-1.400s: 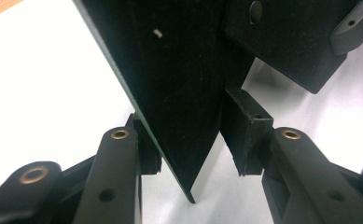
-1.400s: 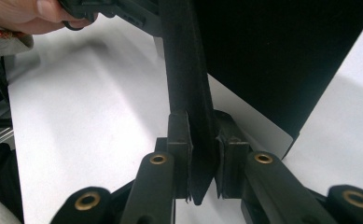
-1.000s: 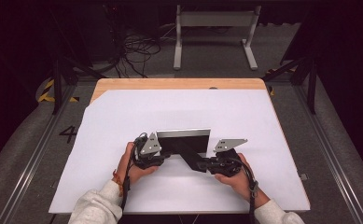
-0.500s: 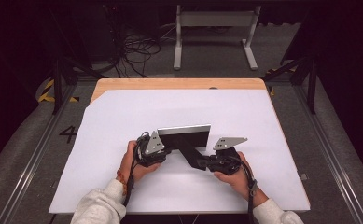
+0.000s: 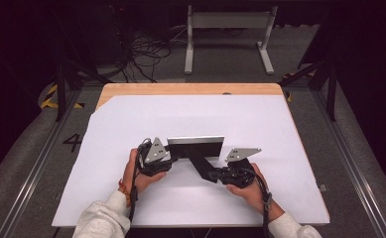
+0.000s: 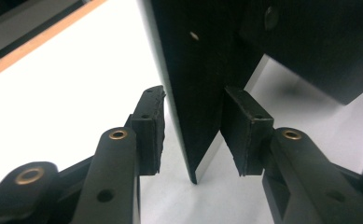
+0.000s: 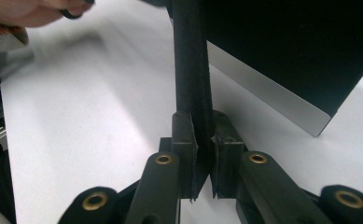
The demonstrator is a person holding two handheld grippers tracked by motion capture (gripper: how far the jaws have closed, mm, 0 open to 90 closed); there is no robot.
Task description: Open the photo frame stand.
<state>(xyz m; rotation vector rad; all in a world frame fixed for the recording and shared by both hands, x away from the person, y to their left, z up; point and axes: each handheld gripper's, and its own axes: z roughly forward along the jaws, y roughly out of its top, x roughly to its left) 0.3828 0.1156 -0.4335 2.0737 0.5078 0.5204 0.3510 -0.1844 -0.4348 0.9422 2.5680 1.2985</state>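
White sheet [image 5: 280, 148] covers wooden table [image 5: 190, 89], dark floor behind. Flat black panel with silver edge [image 5: 195, 146] stands upright near front centre, black strap-like support [image 5: 200, 166] slanting from it. Left gripper [image 5: 173, 156]: jaws part open, straddling panel's edge, pads not pressing. Right gripper [image 5: 215, 174]: jaws have just been closing, clamped on the support.

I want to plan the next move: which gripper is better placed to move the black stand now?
The right gripper: its pads already press on the flap of the black stand. The left gripper only straddles the panel edge, with a gap at one pad.
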